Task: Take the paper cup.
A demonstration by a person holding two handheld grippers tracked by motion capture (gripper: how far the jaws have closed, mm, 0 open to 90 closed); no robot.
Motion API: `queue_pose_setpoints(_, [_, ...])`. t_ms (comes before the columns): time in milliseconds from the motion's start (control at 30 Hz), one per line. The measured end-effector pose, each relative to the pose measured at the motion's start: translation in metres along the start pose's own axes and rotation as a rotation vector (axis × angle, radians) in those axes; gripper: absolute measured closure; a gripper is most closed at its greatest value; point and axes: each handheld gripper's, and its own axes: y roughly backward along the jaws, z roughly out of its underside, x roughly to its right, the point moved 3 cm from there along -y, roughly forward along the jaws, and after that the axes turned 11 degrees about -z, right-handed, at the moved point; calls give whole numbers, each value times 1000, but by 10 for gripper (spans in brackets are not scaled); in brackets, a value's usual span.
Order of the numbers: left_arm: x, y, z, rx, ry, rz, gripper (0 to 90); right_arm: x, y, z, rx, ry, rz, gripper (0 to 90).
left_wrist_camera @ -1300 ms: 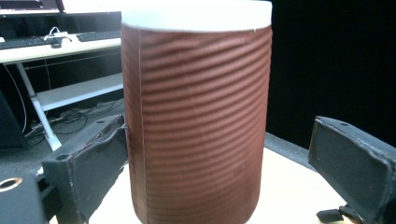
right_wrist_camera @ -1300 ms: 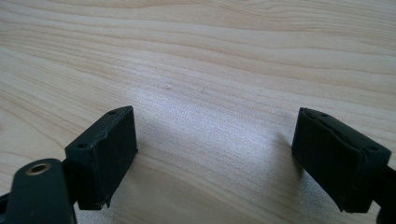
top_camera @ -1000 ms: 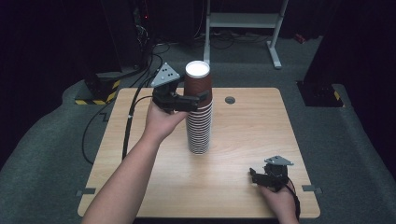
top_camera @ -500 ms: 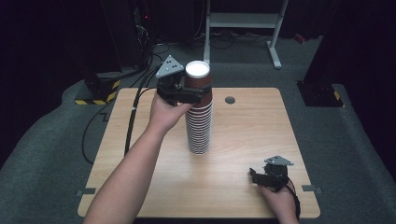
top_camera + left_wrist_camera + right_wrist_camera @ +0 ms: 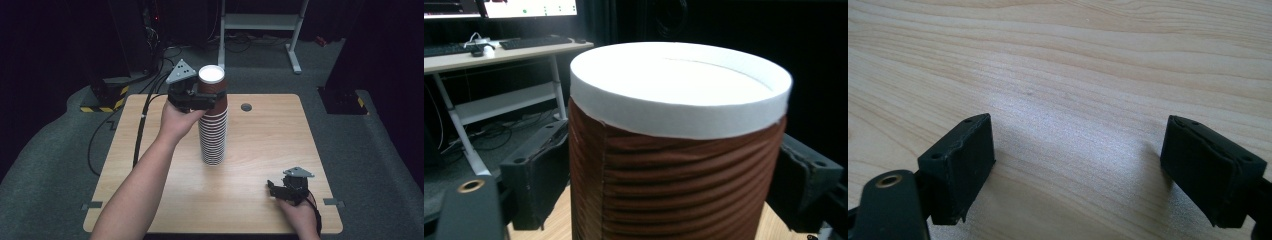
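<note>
Left claw (image 5: 206, 101) raised to the top of the cup stack (image 5: 213, 125), jaws on either side of the topmost cup (image 5: 676, 145), just under its white rim. In the left gripper view, black pads flanking the ribbed brown wall, close on both sides; cannot tell whether pressing the wall or merely bracketing it. Gripped high and level, probably so as to take one cup off the top without disturbing the ones nested beneath. Grey three-cornered plate (image 5: 181, 71) tilted up behind the hand, cable (image 5: 141, 125) trailing down over the far-left part of the bench.

Stack upright near the middle of the bench (image 5: 260, 200), base resting on the wood, brown sleeves with white rims showing in bands down its height. Tall and narrow, so likely to topple under a sideways pull; a straight upward lift seems the safer way.

Right claw (image 5: 280, 191) low at the near right corner of the bench, well apart from the stack, jaws spread wide with nothing between them but bare wood grain in the right gripper view. Parked there apparently out of the way, or ready to steady the stack if called upon.

Small dark round grommet (image 5: 246, 107) in the bench top beyond the stack. White-legged desk (image 5: 499, 52) with keyboard in the background of the left gripper view.
</note>
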Motion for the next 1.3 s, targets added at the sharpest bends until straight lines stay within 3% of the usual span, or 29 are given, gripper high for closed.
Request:
queue_pose_setpoints(433, [1, 2, 2, 19, 6, -3, 190, 0, 0, 0, 1, -1, 0, 136])
queue_pose_setpoints(1300, [5, 17, -18, 175, 24, -44, 193, 0, 0, 0, 0, 0, 1, 137])
